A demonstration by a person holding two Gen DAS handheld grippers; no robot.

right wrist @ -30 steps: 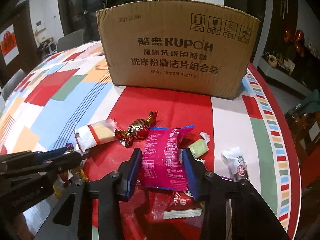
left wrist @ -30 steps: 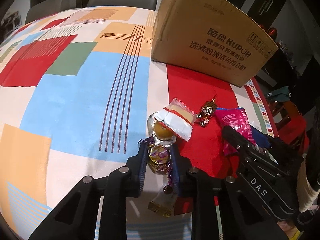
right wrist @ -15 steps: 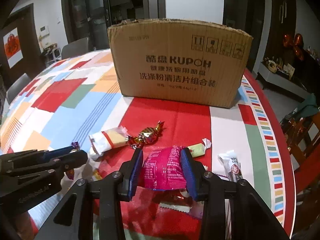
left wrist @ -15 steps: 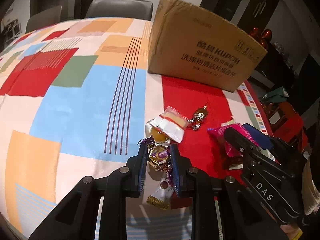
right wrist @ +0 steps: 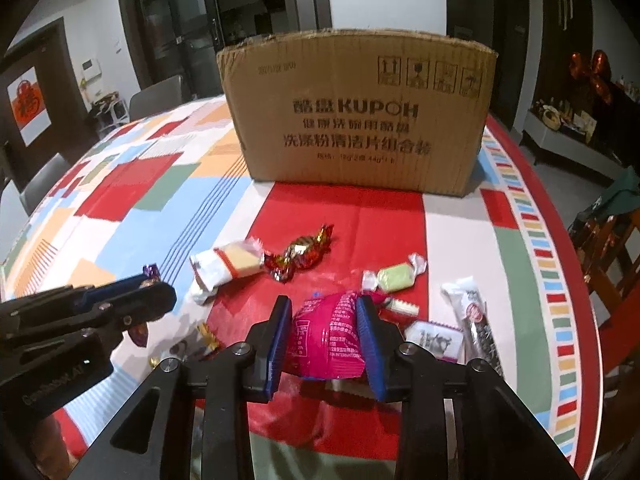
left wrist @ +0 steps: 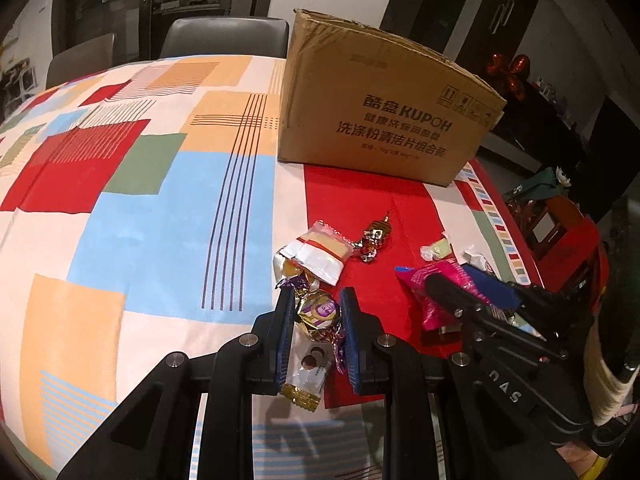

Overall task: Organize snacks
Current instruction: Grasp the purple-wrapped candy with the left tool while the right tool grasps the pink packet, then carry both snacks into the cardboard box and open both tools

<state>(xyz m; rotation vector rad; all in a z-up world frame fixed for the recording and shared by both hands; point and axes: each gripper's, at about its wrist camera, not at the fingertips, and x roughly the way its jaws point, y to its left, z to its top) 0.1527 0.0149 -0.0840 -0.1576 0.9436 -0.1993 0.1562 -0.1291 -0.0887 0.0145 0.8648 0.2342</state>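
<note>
purple candy pinched left view, pink packet pinched right view

The left hand-held gripper points down at a slant, and its two blue pads are pressed tight on a small gold and purple candy. The right hand-held gripper tilts down as well. Its jaws have just been closing, and they now squeeze a pink snack bag from both sides. The two grippers sit side by side, close together, with the left one's black arm off to the left of the right one.
</note>
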